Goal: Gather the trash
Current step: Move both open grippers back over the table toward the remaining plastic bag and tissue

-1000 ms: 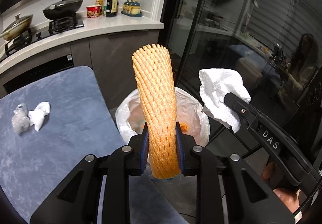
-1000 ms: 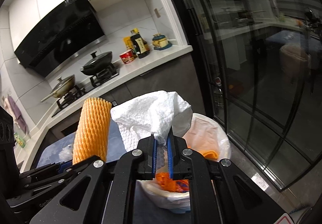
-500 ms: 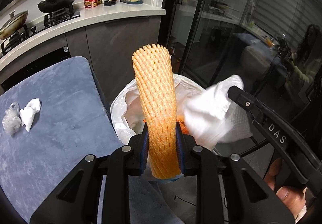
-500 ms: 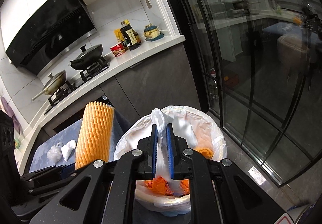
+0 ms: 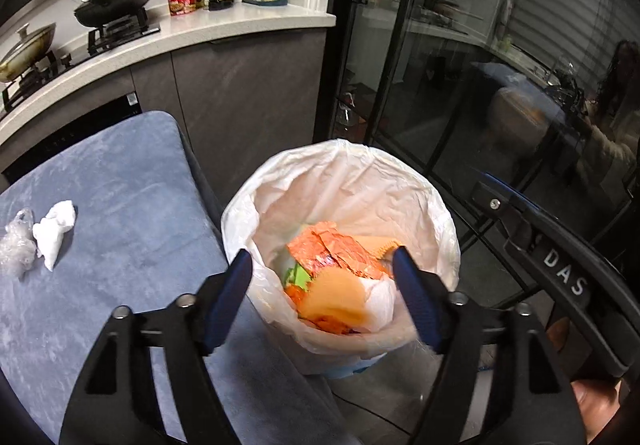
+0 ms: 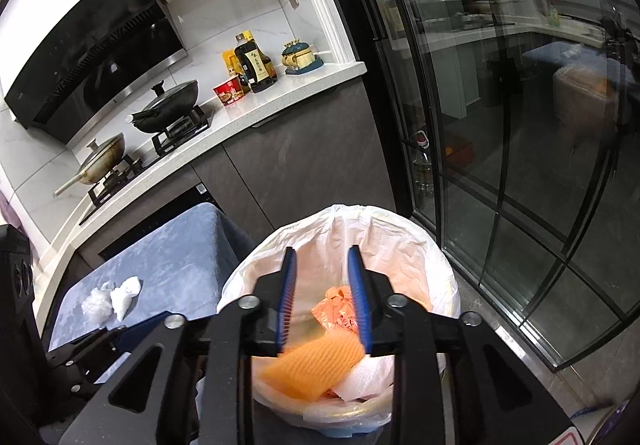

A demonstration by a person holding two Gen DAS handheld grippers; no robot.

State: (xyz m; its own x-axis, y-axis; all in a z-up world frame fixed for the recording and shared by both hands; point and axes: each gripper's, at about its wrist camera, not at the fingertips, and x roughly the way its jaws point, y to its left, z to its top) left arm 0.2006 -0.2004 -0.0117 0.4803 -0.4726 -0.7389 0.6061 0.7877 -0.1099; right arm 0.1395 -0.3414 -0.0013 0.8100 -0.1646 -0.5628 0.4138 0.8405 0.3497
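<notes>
Both the left gripper (image 5: pixel 322 277) and right gripper (image 6: pixel 322 297) are opening, empty, over the bin (image 5: pixel 400 181). Orange foam net (image 6: pixel 316 365) lies inside, blurred, beside white paper (image 6: pixel 368 375); two wads (image 5: pixel 40 237) sit at nine o'clock on the table (image 5: pixel 120 173).

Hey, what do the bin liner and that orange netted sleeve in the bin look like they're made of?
Bin liner: thin translucent whitish plastic film, by its wrinkles and soft sheen. Orange netted sleeve: probably soft foam mesh with a matte finish, judging by its diamond-lattice surface, though it is blurred here.
</notes>
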